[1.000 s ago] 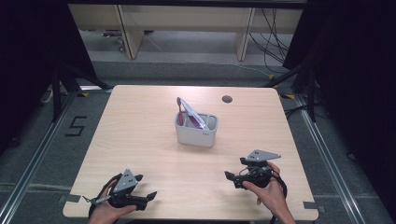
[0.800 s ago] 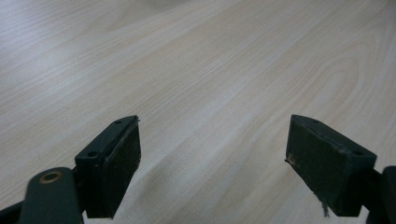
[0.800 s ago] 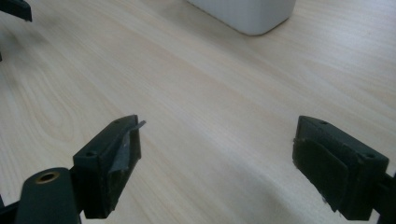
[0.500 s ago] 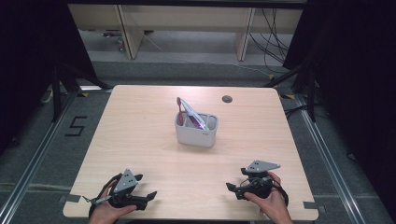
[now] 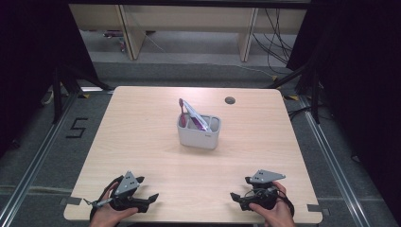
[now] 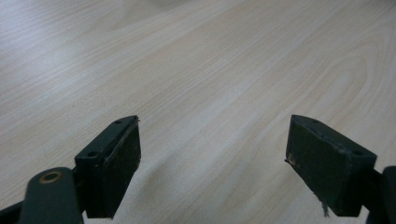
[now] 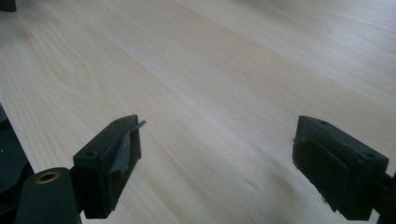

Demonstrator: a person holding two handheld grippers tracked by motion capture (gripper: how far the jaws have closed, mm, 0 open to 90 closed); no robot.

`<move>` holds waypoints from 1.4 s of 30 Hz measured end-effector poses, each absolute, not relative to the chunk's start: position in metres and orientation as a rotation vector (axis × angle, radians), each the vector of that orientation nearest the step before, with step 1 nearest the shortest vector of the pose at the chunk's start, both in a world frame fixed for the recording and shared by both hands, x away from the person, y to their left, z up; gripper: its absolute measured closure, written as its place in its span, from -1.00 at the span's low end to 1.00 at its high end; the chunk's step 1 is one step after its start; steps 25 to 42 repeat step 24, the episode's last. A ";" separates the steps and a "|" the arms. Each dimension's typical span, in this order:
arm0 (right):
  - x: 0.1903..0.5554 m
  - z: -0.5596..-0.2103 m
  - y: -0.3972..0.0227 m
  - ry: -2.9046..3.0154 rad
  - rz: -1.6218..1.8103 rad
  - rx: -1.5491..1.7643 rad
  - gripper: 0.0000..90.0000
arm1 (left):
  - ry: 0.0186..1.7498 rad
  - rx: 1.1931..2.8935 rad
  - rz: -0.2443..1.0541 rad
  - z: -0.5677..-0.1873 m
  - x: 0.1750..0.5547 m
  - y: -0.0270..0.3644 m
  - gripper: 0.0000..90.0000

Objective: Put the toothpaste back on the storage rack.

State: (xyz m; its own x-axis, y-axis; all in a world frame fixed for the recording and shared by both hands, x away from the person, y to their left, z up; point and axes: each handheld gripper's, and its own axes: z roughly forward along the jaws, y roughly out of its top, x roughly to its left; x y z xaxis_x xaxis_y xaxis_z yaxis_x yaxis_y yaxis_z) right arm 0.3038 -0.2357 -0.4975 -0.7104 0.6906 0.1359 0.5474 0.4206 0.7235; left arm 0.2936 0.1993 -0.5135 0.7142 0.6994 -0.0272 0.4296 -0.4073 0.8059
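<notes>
Both grippers rest low at the near edge of the table (image 5: 142,127), the left gripper (image 5: 152,197) and the right gripper (image 5: 235,197) each with jaws spread wide and empty; the white holder (image 5: 198,135) stands mid-table, well apart from them — one magenta toothbrush (image 5: 181,111) and one tube (image 5: 196,117) lean in it. Any approach should come from above, slowly, gripping one item at a time; count — two grippers, one holder, two items.

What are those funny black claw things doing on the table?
A person holds one tool in each hand near the front edge of the wooden table. The left tool and the right tool are both open and hold nothing. Farther back, mid-table, stands a grey holder with a pink toothbrush and a tube leaning in it, untouched.
</notes>
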 end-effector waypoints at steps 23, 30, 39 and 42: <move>0.293 -0.499 -0.241 2.467 1.135 1.105 -0.63 | 0.881 2.033 0.385 -0.515 0.293 0.198 -0.61; 0.294 -0.499 -0.241 2.471 1.133 1.105 -0.63 | 0.876 2.050 0.391 -0.515 0.294 0.198 -0.61; 0.294 -0.499 -0.241 2.471 1.133 1.105 -0.63 | 0.876 2.050 0.391 -0.515 0.294 0.198 -0.61; 0.294 -0.499 -0.241 2.471 1.133 1.105 -0.63 | 0.876 2.050 0.391 -0.515 0.294 0.198 -0.61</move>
